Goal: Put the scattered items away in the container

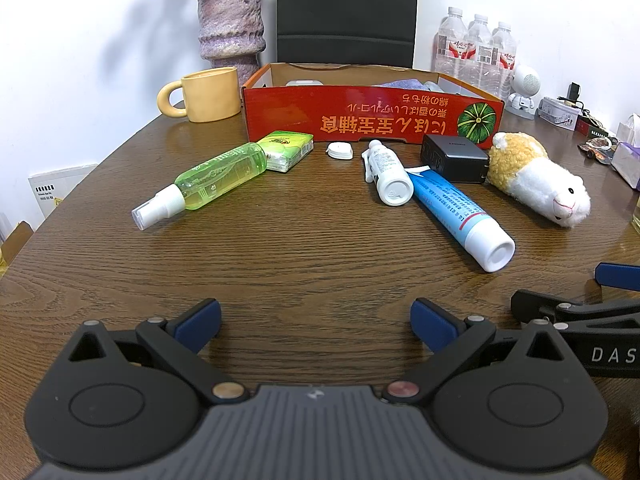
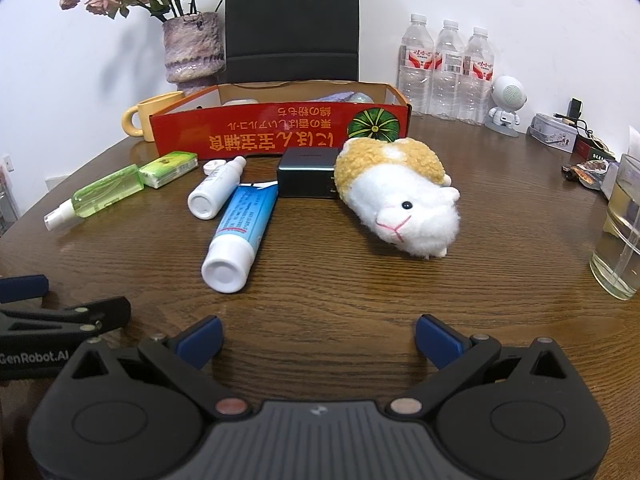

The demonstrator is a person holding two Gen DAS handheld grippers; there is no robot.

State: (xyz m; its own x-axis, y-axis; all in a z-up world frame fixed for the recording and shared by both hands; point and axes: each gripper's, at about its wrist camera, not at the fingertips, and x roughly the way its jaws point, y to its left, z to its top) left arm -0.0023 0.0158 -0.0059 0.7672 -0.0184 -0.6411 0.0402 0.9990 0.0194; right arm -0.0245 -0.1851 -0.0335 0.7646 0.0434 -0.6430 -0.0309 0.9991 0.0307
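A red cardboard box (image 1: pixel 360 118) (image 2: pixel 256 132) stands open at the far side of the wooden table, with some items inside. In front of it lie a green spray bottle (image 1: pixel 212 180) (image 2: pixel 100 194), a green tissue pack (image 1: pixel 286 150) (image 2: pixel 168 168), a small white case (image 1: pixel 339 150), a white bottle (image 1: pixel 388 174) (image 2: pixel 218 192), a blue tube (image 1: pixel 460 216) (image 2: pixel 240 236), a black charger (image 1: pixel 454 156) (image 2: pixel 306 178) and a plush hamster (image 1: pixel 536 178) (image 2: pixel 400 200). My left gripper (image 1: pixel 316 322) and right gripper (image 2: pixel 318 338) are open and empty, near the front.
A yellow mug (image 1: pixel 204 94) and a vase (image 1: pixel 230 24) stand left of the box. Water bottles (image 2: pixel 446 68), a small white robot figure (image 2: pixel 506 104) and clutter sit at the back right. A glass of water (image 2: pixel 620 228) stands at the right edge. A black chair (image 2: pixel 292 20) is behind the table.
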